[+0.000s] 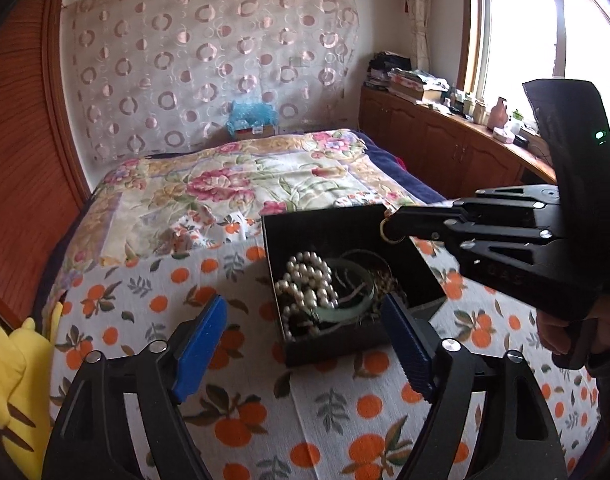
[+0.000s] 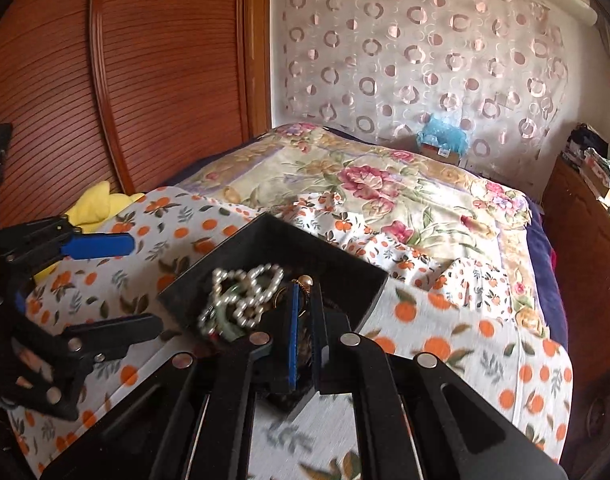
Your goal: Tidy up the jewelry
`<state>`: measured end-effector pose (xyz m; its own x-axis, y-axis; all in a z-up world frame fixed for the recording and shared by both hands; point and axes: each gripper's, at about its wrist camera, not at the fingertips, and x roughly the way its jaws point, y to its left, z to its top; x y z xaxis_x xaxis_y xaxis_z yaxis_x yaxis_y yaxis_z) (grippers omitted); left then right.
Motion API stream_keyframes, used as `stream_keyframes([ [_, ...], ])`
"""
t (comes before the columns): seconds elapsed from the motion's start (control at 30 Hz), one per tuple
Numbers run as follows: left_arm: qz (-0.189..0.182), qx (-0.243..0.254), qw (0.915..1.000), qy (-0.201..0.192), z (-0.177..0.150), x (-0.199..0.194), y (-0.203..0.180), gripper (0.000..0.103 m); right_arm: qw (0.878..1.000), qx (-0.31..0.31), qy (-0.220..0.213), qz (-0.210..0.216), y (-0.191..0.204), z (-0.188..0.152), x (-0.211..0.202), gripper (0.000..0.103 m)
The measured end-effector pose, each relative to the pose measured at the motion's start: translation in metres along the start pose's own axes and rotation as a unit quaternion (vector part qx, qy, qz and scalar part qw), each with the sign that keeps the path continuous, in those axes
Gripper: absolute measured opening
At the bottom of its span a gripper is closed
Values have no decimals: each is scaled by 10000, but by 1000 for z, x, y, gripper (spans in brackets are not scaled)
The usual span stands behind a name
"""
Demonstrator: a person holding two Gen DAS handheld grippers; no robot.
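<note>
A black open box (image 1: 337, 224) (image 2: 345, 268) sits on the orange-print cloth on the bed. It holds a white pearl string (image 1: 305, 280) (image 2: 241, 292), a pale green bangle (image 1: 355, 300) and darker jewelry. My right gripper (image 1: 389, 220) (image 2: 303, 300) hangs above the box, shut on a small gold ring (image 1: 391, 232) at its tips. My left gripper (image 1: 305, 320) (image 2: 145, 284) is open and empty at the box's near side; its right blue pad (image 1: 405, 344) is by the box's near corner.
A yellow plush toy (image 1: 13, 392) (image 2: 101, 200) lies at the bed's left edge by a wooden wardrobe (image 2: 105, 80). A floral quilt (image 1: 245, 176) covers the far bed. A cluttered wooden cabinet (image 1: 445, 128) runs under the window at the right.
</note>
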<state>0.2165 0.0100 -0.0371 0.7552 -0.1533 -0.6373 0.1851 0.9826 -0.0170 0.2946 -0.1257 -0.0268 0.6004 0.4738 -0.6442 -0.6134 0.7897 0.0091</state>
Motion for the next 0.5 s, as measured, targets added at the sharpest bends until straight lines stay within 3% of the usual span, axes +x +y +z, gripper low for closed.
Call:
stream_keyframes([
  [0.4,156,-94,9998,-30,20,22,12,83,9997,85,83,211,-9,13,26,7],
  [0.47,169,-134,9998,-1,20,25,14,83,9997,110,94,220,-11,14,28,10],
  [0.5,178,-144,9997,12,19,26,15,84,9996,119,103,225,-11,13,29,17],
])
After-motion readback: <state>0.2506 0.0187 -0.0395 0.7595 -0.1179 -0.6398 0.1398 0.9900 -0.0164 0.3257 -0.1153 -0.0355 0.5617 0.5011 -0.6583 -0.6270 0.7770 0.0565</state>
